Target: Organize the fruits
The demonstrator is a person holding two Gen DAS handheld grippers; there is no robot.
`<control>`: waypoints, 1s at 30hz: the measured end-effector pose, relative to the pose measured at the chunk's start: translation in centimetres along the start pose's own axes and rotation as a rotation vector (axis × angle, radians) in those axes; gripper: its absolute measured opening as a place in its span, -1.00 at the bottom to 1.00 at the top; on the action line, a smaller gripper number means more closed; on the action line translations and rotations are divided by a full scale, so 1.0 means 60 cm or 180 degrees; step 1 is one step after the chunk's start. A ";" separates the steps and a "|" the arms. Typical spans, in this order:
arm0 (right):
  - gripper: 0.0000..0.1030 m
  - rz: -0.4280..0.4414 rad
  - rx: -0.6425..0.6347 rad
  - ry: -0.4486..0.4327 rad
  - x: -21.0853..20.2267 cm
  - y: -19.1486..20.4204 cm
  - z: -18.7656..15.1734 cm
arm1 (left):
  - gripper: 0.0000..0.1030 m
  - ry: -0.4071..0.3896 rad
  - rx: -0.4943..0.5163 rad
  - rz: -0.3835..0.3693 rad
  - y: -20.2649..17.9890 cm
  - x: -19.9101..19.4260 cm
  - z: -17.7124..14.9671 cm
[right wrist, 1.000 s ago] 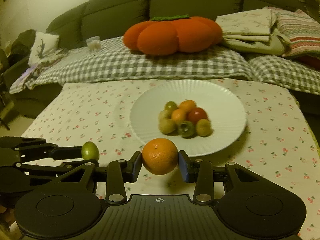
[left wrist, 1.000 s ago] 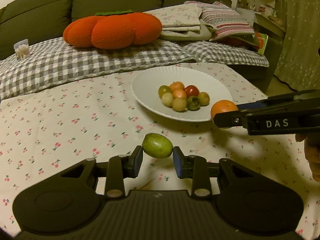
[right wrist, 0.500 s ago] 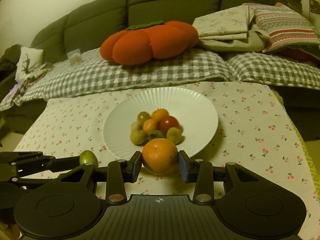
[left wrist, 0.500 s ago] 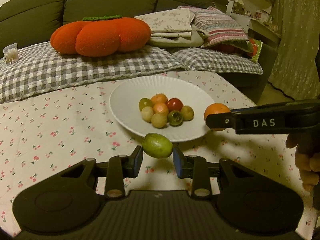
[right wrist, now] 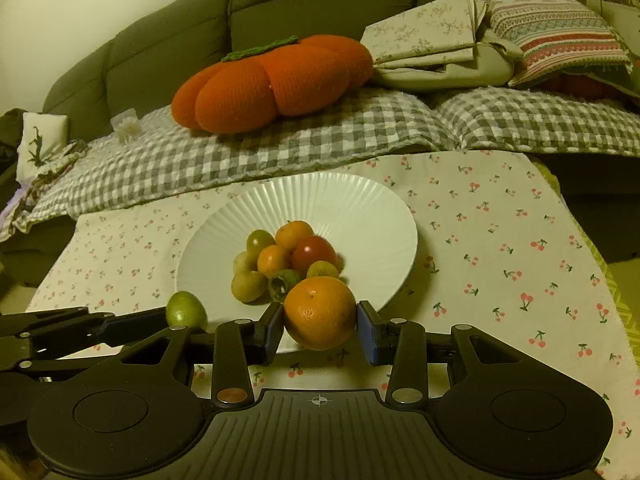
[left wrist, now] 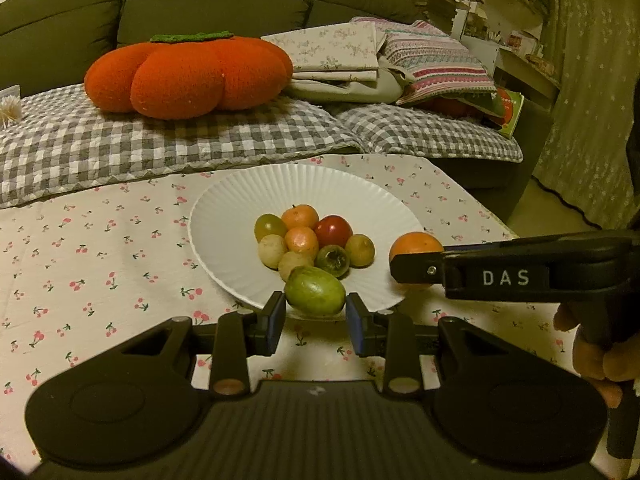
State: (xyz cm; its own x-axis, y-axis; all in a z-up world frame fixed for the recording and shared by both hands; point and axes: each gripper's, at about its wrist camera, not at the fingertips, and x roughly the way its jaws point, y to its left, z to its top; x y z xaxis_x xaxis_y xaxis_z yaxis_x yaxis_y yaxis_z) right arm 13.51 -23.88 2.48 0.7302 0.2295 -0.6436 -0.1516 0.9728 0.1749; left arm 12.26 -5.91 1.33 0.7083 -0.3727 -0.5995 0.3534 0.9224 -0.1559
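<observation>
Left wrist view: left gripper (left wrist: 315, 319) level, fingers forward, clamped on a green fruit (left wrist: 315, 290) at the near rim of the white plate (left wrist: 224, 216), ahead of it. Right gripper (right wrist: 320, 327) alongside to its right, pinching an orange (right wrist: 320, 313) over the plate's near edge; a hand (left wrist: 596, 360) grips its handle. Side of the right gripper reads "DAS" (left wrist: 505, 278). Small fruits (left wrist: 308, 242) piled mid-plate beyond both tips.

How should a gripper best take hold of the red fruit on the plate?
Grip the red fruit across its exposed upper dome, coming from above. Small fruits touch its sides, so a low side approach would knock them. Both grippers are occupied now: left holds the green fruit, right the orange.
</observation>
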 end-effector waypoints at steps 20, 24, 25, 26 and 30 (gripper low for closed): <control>0.04 0.0076 0.0138 -0.0055 -0.012 -0.008 0.005 | -0.08 -0.0001 0.0022 0.0019 -0.002 -0.003 -0.002; 0.04 0.0077 0.0142 -0.0092 -0.020 -0.007 0.008 | 0.08 -0.0008 0.0013 0.0026 -0.001 -0.012 -0.005; 0.04 0.0078 0.0138 -0.0093 -0.022 -0.007 0.008 | 0.11 -0.0007 0.0020 0.0034 0.000 -0.015 -0.005; 0.05 0.0079 0.0129 -0.0090 -0.023 -0.006 0.007 | 0.15 -0.0003 0.0025 0.0044 0.001 -0.018 -0.006; 0.15 0.0052 0.0048 -0.0064 -0.027 -0.002 0.001 | 0.26 0.0030 0.0011 0.0087 0.007 -0.028 -0.013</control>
State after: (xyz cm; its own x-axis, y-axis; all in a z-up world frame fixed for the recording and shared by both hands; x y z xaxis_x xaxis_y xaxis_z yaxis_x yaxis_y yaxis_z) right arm 12.37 -24.37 3.56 0.7410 0.2446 -0.6254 -0.1537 0.9684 0.1966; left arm 10.74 -4.80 1.68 0.7119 -0.3465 -0.6109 0.3363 0.9318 -0.1366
